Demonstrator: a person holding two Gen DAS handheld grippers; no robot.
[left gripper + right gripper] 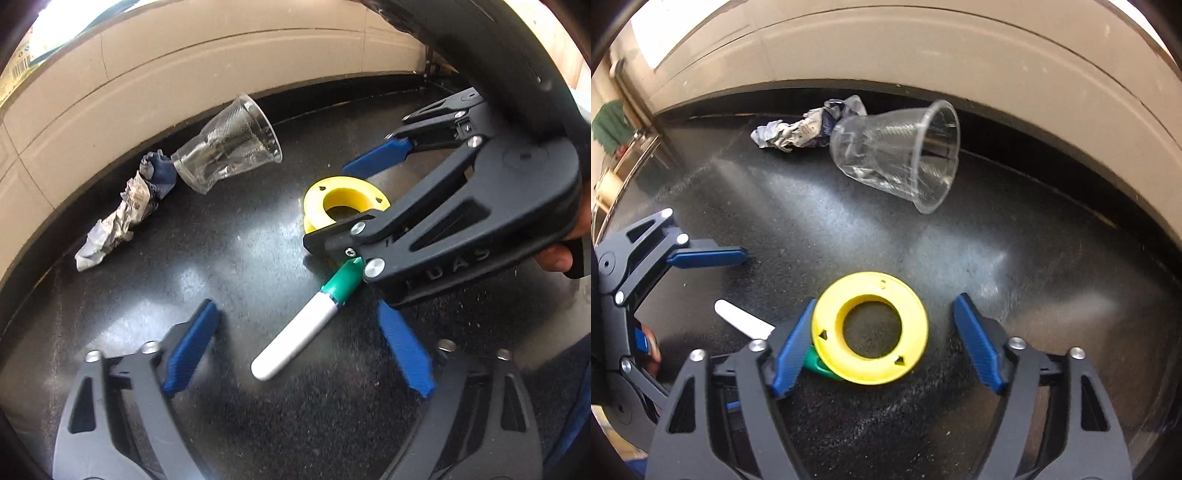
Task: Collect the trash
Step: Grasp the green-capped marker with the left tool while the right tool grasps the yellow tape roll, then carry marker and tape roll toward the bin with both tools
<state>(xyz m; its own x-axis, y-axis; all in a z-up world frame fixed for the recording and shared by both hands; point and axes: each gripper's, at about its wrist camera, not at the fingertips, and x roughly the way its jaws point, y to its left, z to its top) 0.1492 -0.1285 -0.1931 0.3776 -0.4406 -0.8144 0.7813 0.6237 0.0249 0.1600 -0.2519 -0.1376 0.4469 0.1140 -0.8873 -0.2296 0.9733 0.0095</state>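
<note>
On a dark speckled counter [258, 424] lie a crushed clear plastic cup [229, 151] on its side, a crumpled paper wrapper [125, 212], a yellow plastic ring spool [345, 201] and a white marker with a green cap [295, 332]. My left gripper [295, 354] is open, its fingers on either side of the marker, just above it. My right gripper [884, 345] is open around the yellow spool [870, 328], its left finger close beside the rim. The cup [905, 155] and wrapper [809, 127] lie farther back by the wall. The marker [744, 321] is partly hidden.
A beige tiled wall [184, 66] runs along the counter's back edge. In the left wrist view the right gripper's black body [461, 221] covers part of the spool and marker cap. A green cloth [611, 122] hangs at far left.
</note>
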